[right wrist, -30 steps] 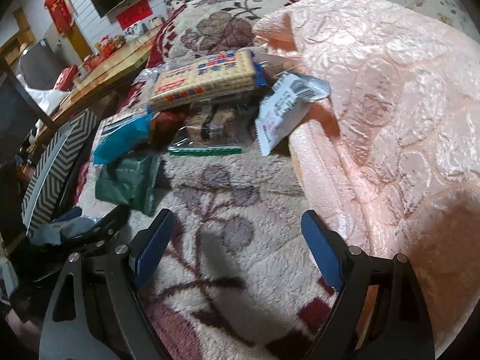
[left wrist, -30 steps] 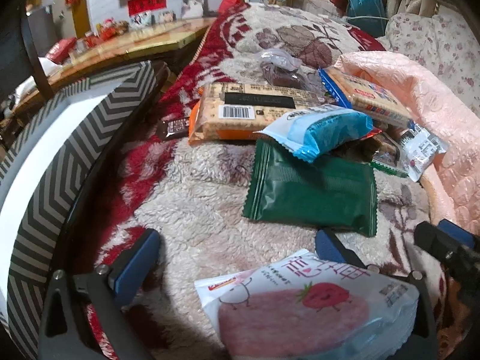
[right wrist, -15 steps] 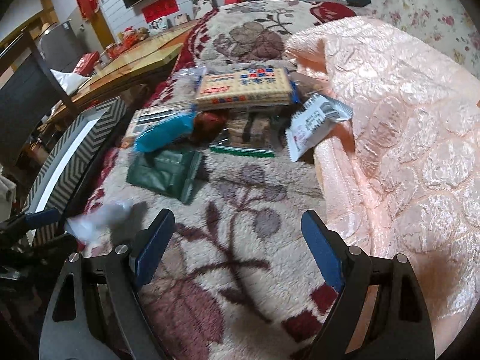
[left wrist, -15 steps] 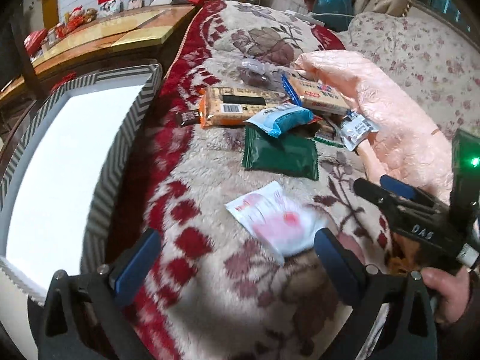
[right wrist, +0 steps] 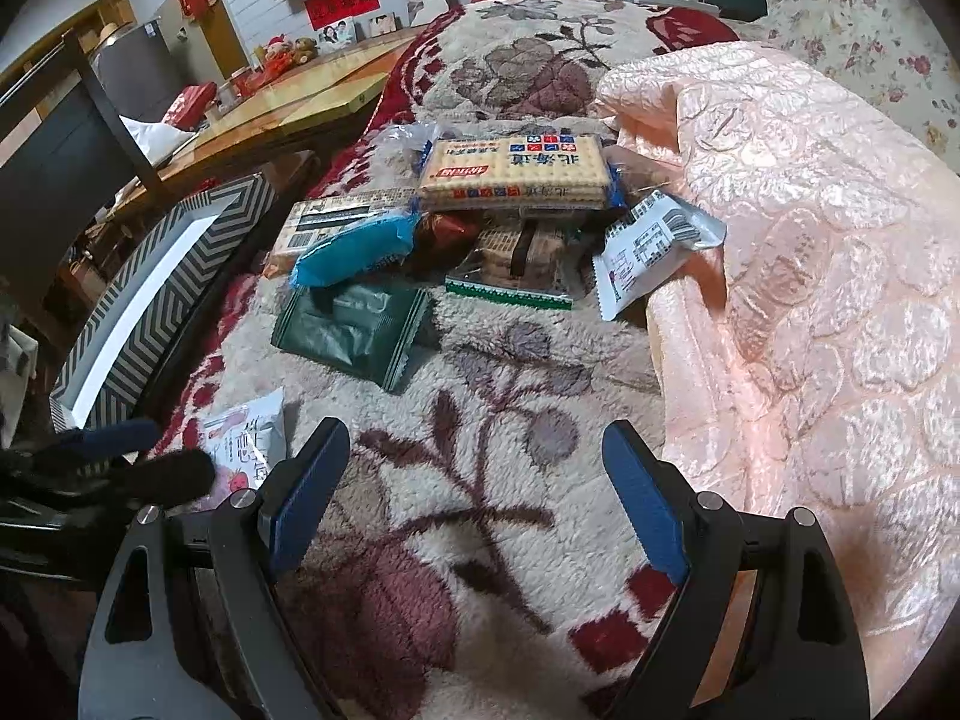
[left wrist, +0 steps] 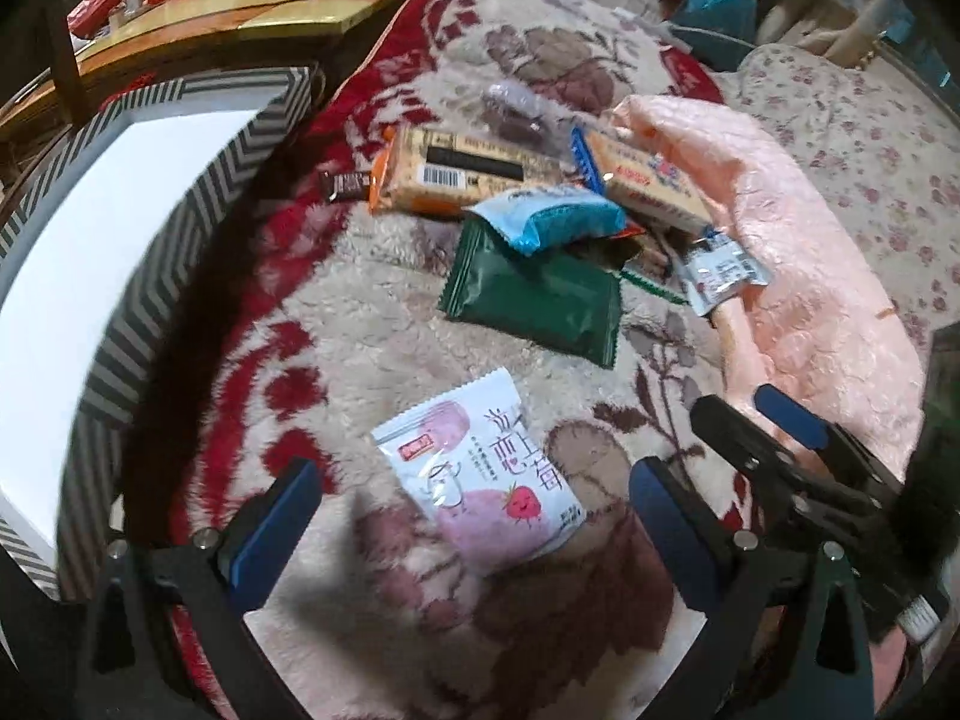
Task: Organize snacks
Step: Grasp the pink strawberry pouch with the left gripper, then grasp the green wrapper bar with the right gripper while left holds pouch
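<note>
Between the wide-open, empty left gripper (left wrist: 471, 513) fingers lies the strawberry snack pouch (left wrist: 480, 474): light, crinkly, slippery; pinch its edge. The right gripper (right wrist: 474, 495) gapes empty too.

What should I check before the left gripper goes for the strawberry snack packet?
1. Left gripper jaws open: ok.
2. Strawberry snack packet lying flat on the floral blanket, apart from other snacks: ok.
3. Packet between the jaws: ok, though whether the jaws are down at its level, cannot tell.
4. Right gripper empty, jaws open: ok.
5. Right gripper close beside the left one: not ok, crowding risk.
6. Chevron-patterned box open to the left: ok.
</note>
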